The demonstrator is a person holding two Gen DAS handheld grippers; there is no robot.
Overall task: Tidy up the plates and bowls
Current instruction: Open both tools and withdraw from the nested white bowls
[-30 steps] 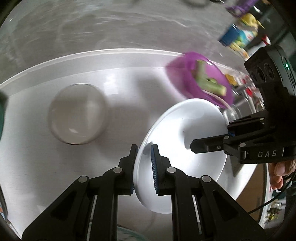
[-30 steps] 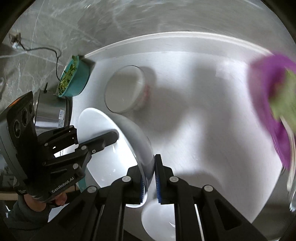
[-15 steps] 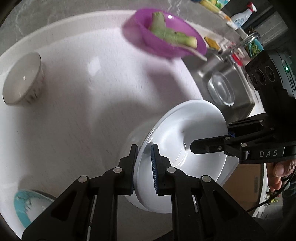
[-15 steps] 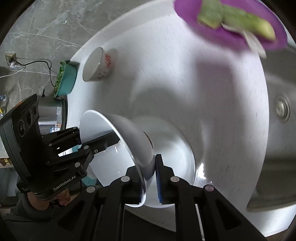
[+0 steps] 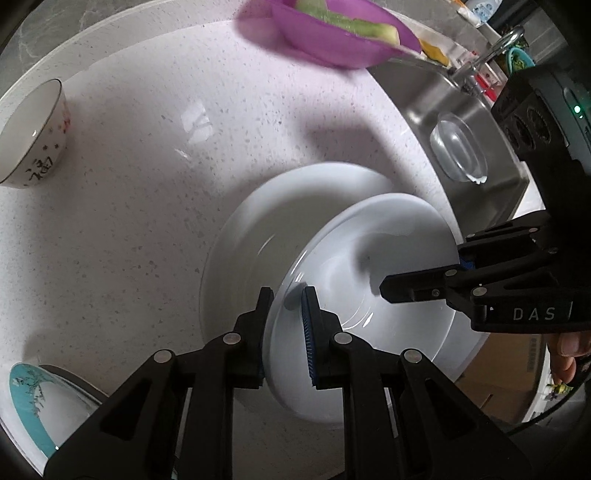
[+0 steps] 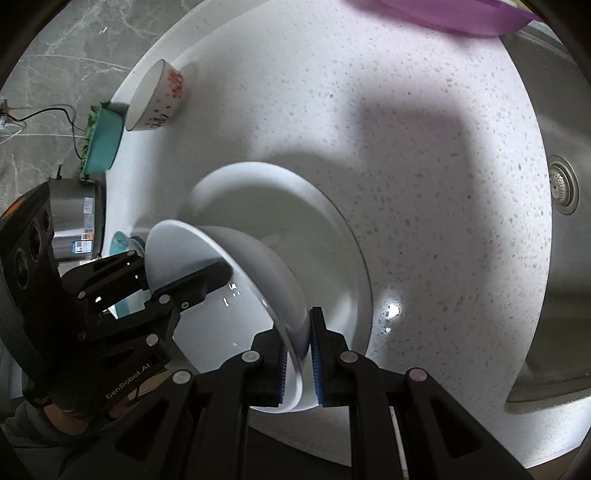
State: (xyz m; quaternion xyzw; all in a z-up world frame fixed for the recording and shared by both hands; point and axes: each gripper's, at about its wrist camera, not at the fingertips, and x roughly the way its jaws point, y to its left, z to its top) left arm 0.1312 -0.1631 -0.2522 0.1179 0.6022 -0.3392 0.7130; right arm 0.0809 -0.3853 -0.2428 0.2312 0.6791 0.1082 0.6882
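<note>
white bowl (image 5: 388, 266) held between both tongs, one pair on each side of the rim, just above a wide white plate (image 5: 236, 258) that lies on the speckled bench (image 5: 147, 184). whether the bowl's foot touches the plate yet cannot be told.

left tongs (image 5: 286, 325) pinch the near rim, one blue-ribbed pad inside the wall, one outside. right tongs (image 6: 297, 354) pinch the opposite rim the same way. both pairs nearly pressed together, only the thin wall between the pads.

handling, as judged:
- glazed ceramic by the look: stiff, no give, glossy, so probably slippery under a narrow pad. ribbed pads help.
- likely moderate weight; a one-sided rim pinch would let it swing, two opposed pinches keep it level.
- fragile: chips at rim or foot if set down hard on the plate, glaze on glaze.
- best hold is where it is now, on the rim at opposite points. the curved outer wall offers no other purchase.
- centre it over the plate well before letting go, or it may slide on the sloping shoulder.

elsewhere: small patterned bowl (image 5: 33, 136) upright at the far end of the bench, well apart. teal-rimmed dish (image 5: 26, 398) near the front edge. purple bowl (image 5: 332, 33) with green pieces beside the sink (image 5: 476, 147).
</note>
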